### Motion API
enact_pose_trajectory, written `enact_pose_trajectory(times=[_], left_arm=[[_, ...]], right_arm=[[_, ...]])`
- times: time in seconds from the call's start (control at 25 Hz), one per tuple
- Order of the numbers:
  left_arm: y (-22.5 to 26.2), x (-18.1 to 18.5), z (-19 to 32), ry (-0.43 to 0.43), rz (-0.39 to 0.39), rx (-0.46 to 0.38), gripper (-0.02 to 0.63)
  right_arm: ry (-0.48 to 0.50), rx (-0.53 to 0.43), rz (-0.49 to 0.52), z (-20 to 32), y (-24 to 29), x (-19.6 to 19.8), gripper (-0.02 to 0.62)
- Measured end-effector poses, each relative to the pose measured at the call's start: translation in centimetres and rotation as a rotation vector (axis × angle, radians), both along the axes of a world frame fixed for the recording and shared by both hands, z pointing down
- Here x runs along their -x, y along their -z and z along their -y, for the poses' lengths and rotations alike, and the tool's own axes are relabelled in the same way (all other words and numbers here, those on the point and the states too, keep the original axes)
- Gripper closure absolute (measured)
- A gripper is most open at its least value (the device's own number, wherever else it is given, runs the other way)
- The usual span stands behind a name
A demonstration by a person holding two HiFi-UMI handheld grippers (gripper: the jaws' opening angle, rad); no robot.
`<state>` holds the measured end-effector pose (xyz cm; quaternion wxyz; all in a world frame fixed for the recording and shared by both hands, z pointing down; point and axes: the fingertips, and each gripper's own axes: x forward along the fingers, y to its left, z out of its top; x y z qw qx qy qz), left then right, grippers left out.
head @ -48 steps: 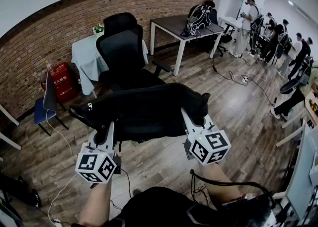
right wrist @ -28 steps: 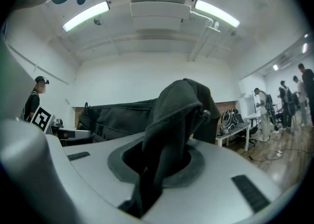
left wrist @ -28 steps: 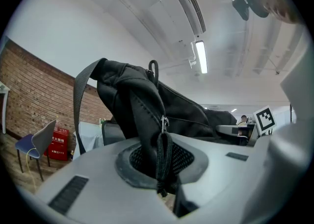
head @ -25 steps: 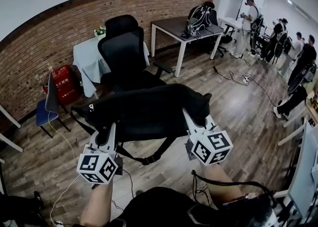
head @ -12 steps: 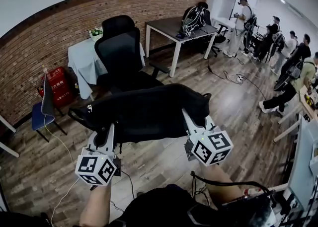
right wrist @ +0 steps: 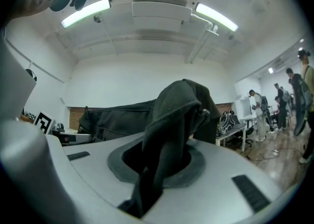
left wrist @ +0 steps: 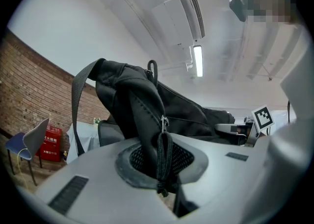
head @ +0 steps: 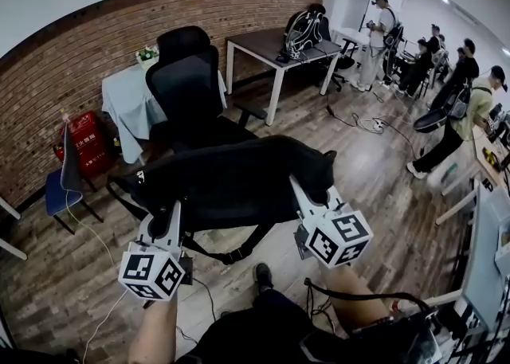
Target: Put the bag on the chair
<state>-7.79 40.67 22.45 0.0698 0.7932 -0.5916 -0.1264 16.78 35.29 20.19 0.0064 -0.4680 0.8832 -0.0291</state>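
Bag (head: pixel 231 183): black, soft fabric, off the floor, stretched roughly level between the left gripper (head: pixel 165 219) and the right gripper (head: pixel 312 189). Each gripper is clamped on a fold of fabric at one end. The left end is pinched beside a zipper pull with a black cord (left wrist: pixel 163 159). A strap (head: pixel 231 256) with a buckle loops down under the body. Chair (head: pixel 190 76): black office chair, upright, with a high mesh back, headrest and armrests. Its seat lies beyond the bag and is partly hidden by it. The bag is not on the seat.

A brick wall (head: pixel 80 52) backs a wood floor (head: pixel 374 179) and a dark desk (head: pixel 259 41).
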Motion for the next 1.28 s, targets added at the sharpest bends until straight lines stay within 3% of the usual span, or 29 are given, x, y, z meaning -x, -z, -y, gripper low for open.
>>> enact_pose_trajectory(times=[0.52, 1.28], left_arm=[[0.5, 0.0, 6.7, 0.06, 0.025, -0.004, 0.562], [0.6, -4.0, 18.9, 0.114, 0.066, 0.034, 0.562]], right_arm=[[0.051, -0.015, 0.023, 7.9, 0.0, 0.2, 0.531], [0.1, -0.008, 0.042, 21.0, -0.1, -3.4, 0.531]])
